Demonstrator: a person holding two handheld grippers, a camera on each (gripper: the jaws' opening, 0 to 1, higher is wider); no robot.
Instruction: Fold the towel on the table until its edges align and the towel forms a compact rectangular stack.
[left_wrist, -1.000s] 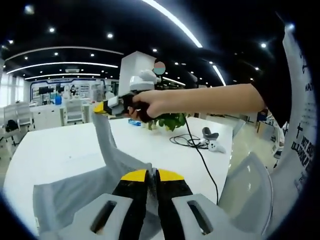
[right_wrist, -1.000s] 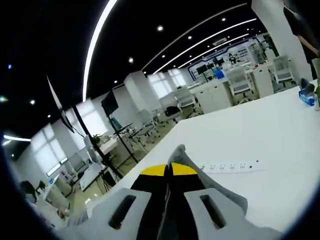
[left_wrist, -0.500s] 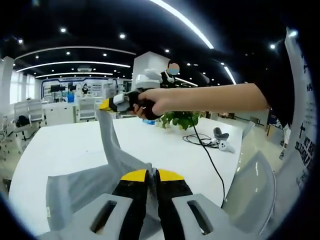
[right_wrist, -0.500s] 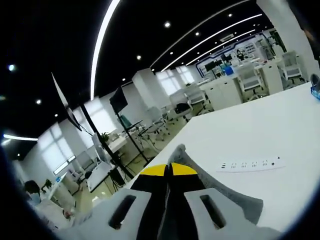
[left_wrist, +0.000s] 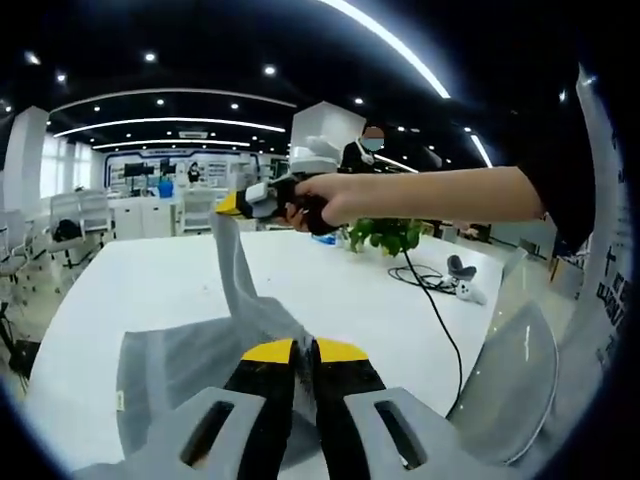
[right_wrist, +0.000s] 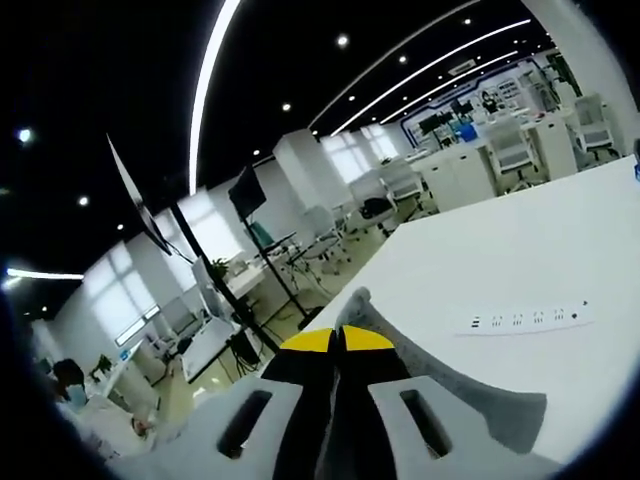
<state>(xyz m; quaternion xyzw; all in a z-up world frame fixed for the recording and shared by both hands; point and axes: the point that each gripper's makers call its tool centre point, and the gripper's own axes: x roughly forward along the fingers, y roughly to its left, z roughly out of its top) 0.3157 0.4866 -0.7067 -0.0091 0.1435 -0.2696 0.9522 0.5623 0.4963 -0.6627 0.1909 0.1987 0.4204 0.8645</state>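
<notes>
**Towel lifted by two corners above the table**

The table (left_wrist: 150, 290) is the largest thing: a broad white top across the middle of the left gripper view, and again at right in the right gripper view.

On it, and partly off it, is the towel (left_wrist: 200, 350), grey and soft. In the left gripper view its lower part lies spread at lower left of the frame, while a narrow strip rises from the centre up to upper centre-left. It sags and creases between the two holds, so I judge it light, limp and not slippery; it will drape wherever it is unsupported. Corners or the ends of one edge look the best places to grip, so that the edge hangs straight for laying over the rest.

The left gripper (left_wrist: 303, 348) sits at bottom centre, its yellow-tipped jaws pressed together with towel bunched around them, so it appears clamped on the cloth. The right gripper (left_wrist: 232, 204), held by a hand (left_wrist: 325, 202), pinches the strip's top at upper centre-left. In its own view the right gripper's jaws are closed on a grey fold at bottom centre.

A power strip (right_wrist: 525, 320) lies at right of the right gripper view. A cable (left_wrist: 430, 300) trails at right of the left gripper view.
</notes>
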